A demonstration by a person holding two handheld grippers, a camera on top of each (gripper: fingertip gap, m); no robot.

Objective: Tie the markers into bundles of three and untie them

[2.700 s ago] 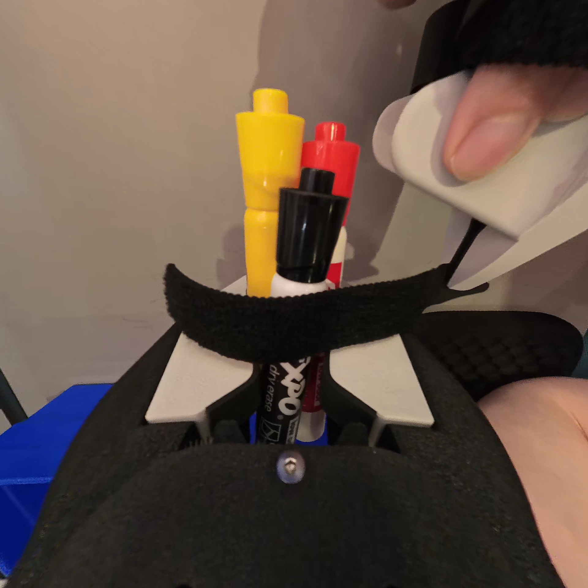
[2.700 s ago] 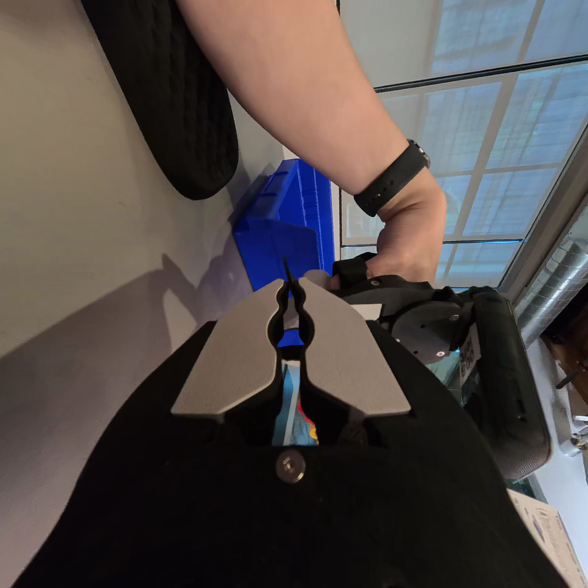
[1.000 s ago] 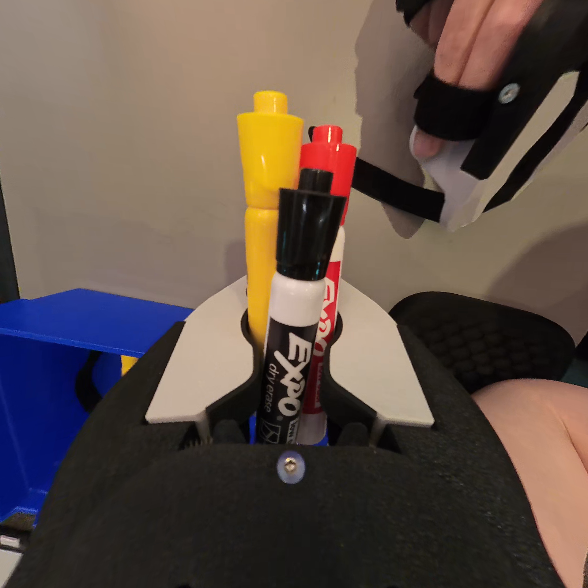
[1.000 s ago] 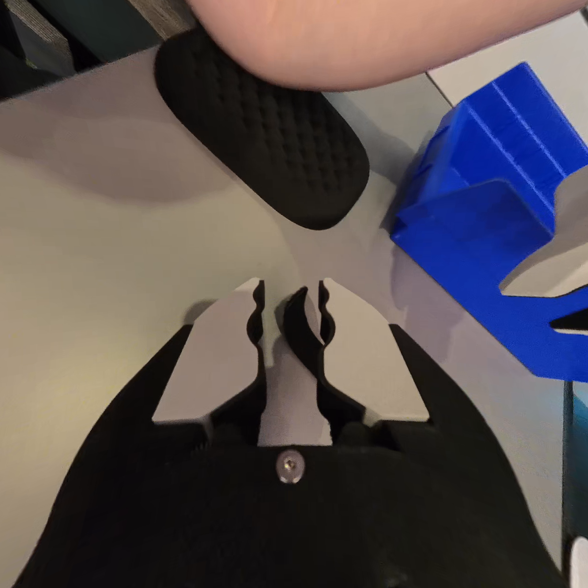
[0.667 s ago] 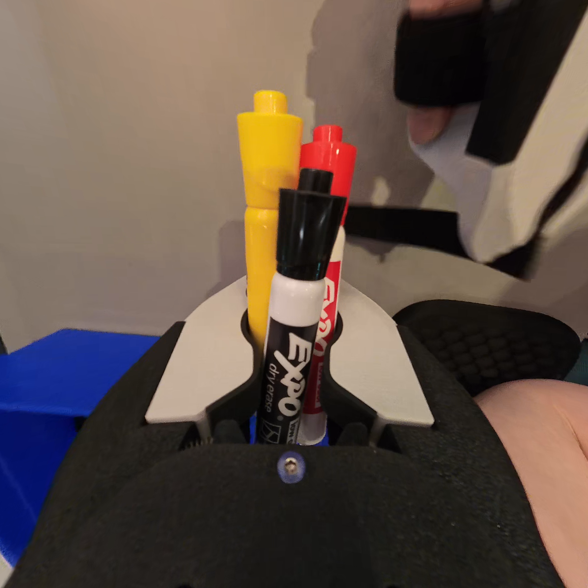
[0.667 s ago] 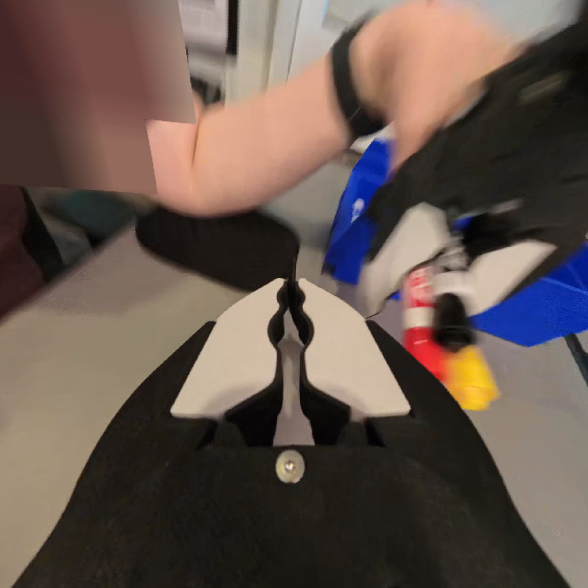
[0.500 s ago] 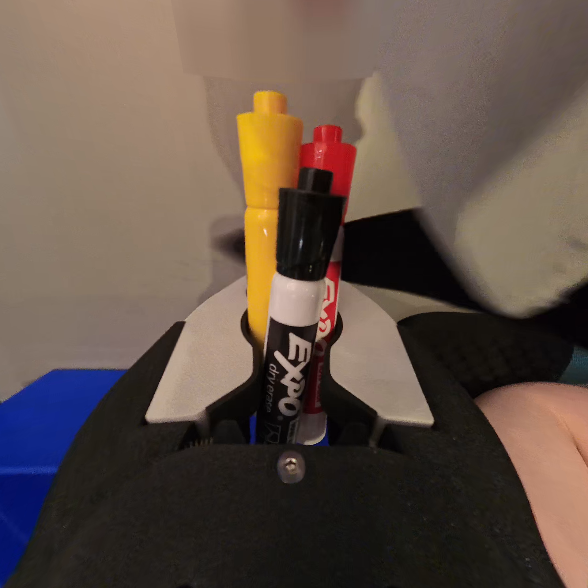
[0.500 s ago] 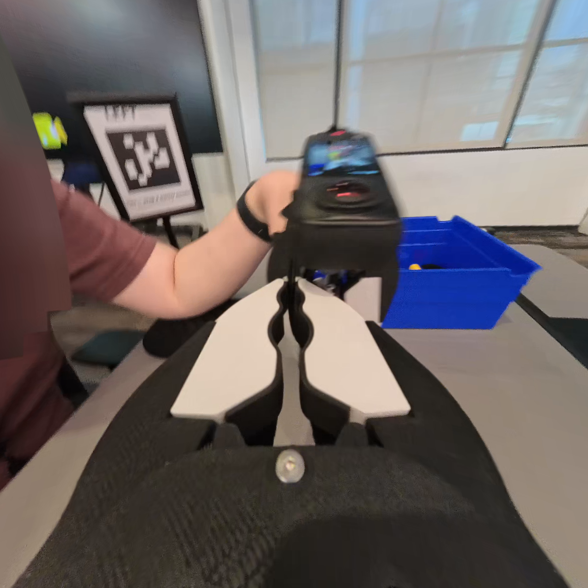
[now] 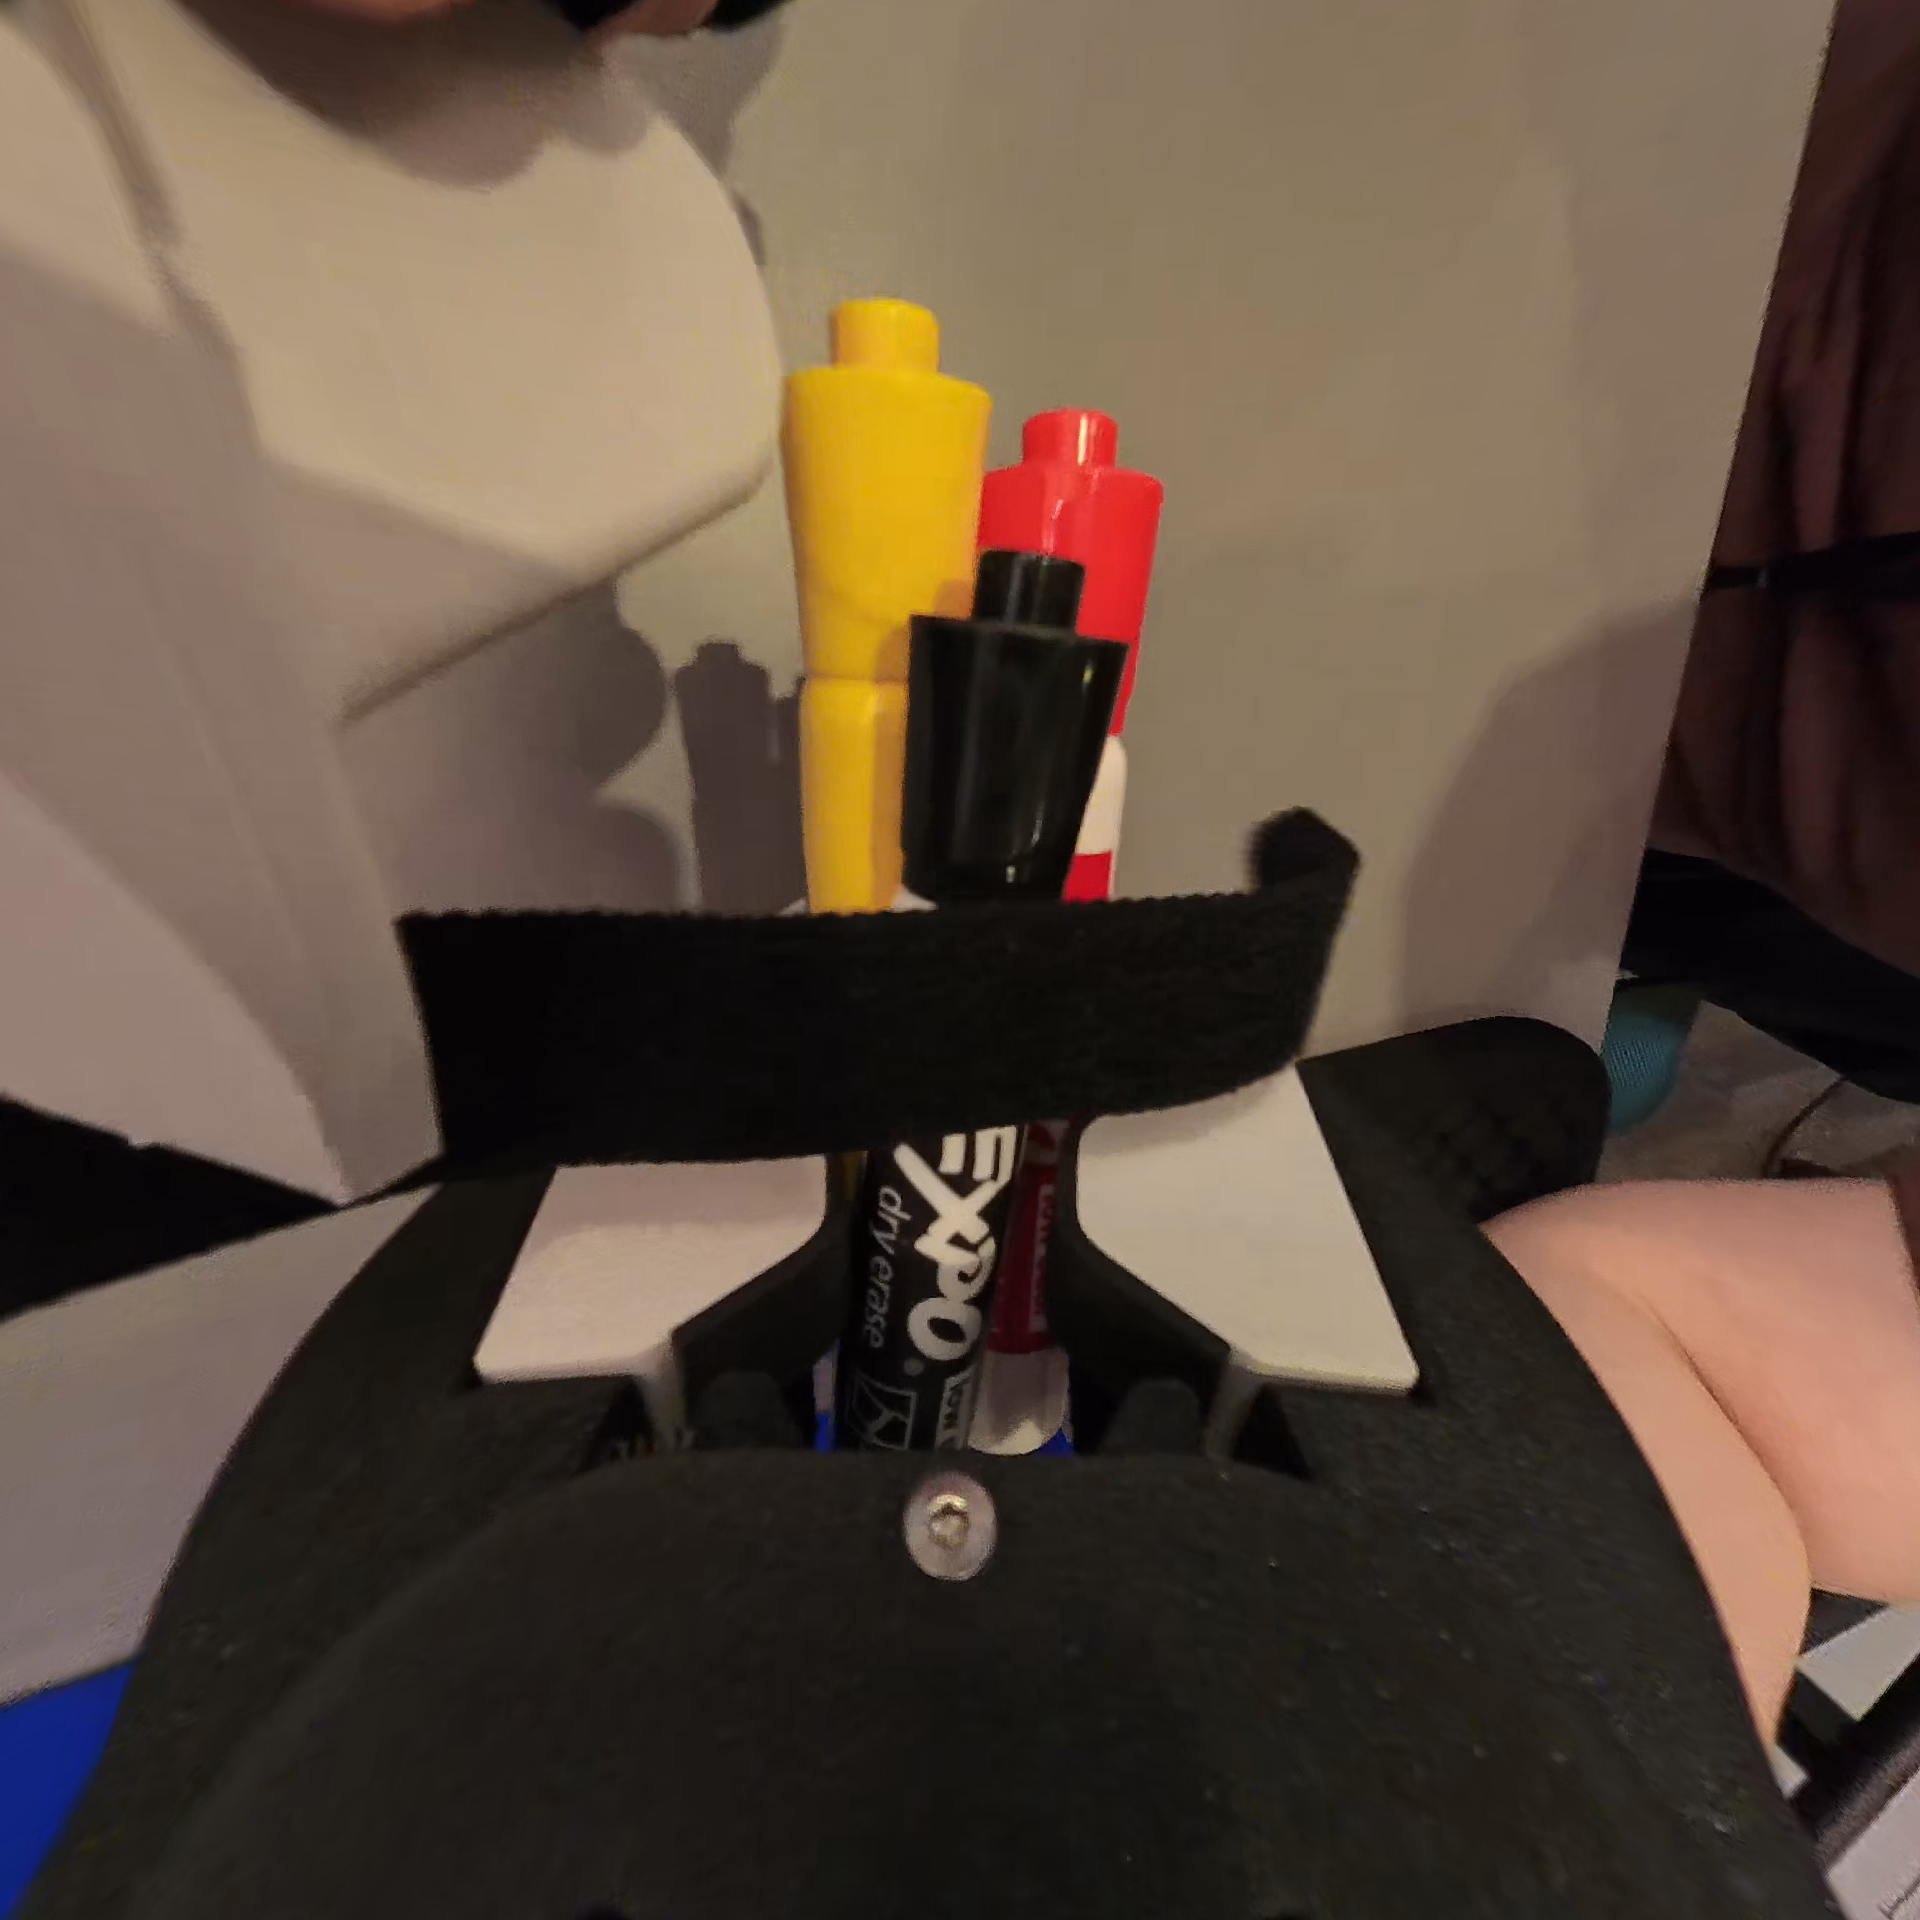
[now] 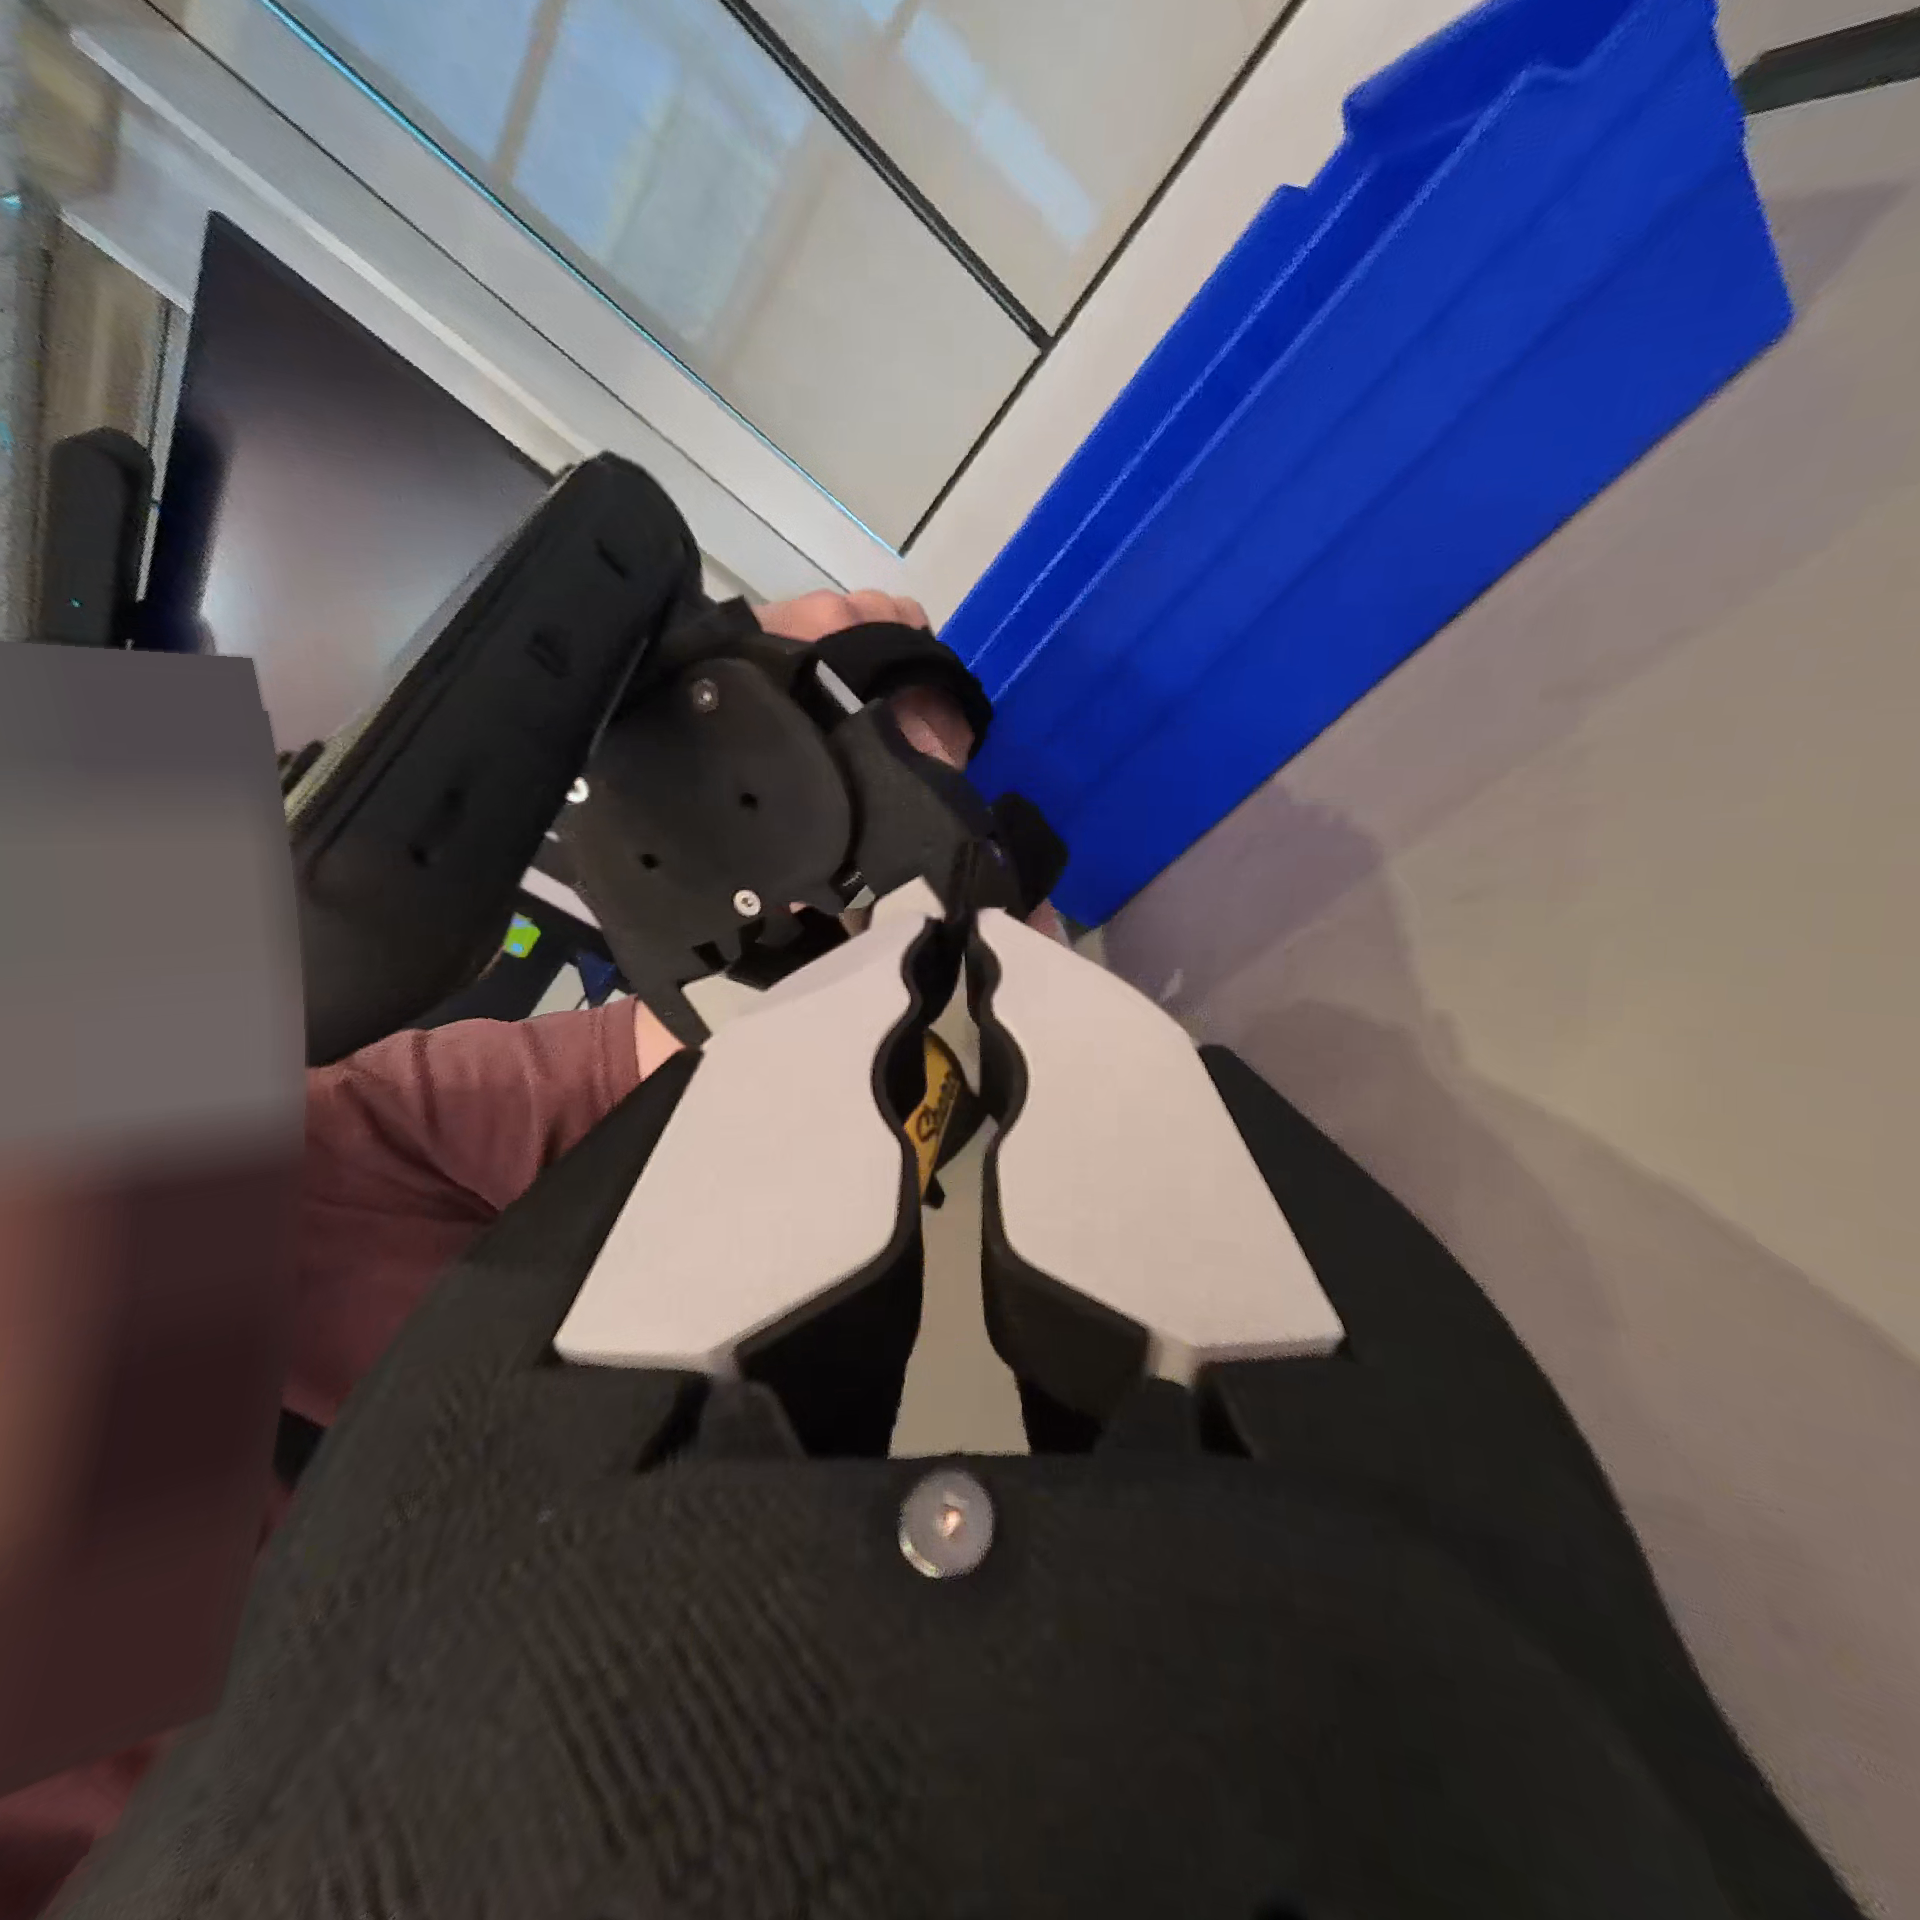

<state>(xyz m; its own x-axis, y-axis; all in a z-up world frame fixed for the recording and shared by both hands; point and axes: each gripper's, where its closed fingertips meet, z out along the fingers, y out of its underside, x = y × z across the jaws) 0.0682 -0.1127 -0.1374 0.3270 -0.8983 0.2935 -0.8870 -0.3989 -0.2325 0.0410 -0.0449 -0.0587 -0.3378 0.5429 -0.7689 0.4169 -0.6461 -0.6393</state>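
- left gripper (image 9: 951, 1164) clenched on three markers, caps pointing forward past its fingertips: yellow marker (image 9: 883, 582) on the far left side, red marker (image 9: 1081, 582) right of it, black marker (image 9: 997, 748) nearest the camera.
- black strap (image 9: 862, 1018) runs across the front of the bundle just beyond the left gripper's fingertips — covers the lower barrels, its right end curls back behind the markers, its left end leads off toward the right gripper's pale finger (image 9: 343, 436), which fills the upper left, blurred.
- right gripper (image 10: 951, 935) pinched shut on the strap (image 10: 961, 883), a thin black edge sticking out between its tips.
- just ahead of the right gripper's tips: the left gripper's black body (image 10: 727, 821) with the person's hand (image 10: 883, 665) on it — a bit of yellow barrel (image 10: 935, 1112) shows through the gap between the fingers.
- blue bin (image 10: 1403, 436) on the tabletop (image 10: 1610, 935), ahead and to the right of the right gripper.
- person's forearm (image 9: 1683, 1382) right of the left gripper.
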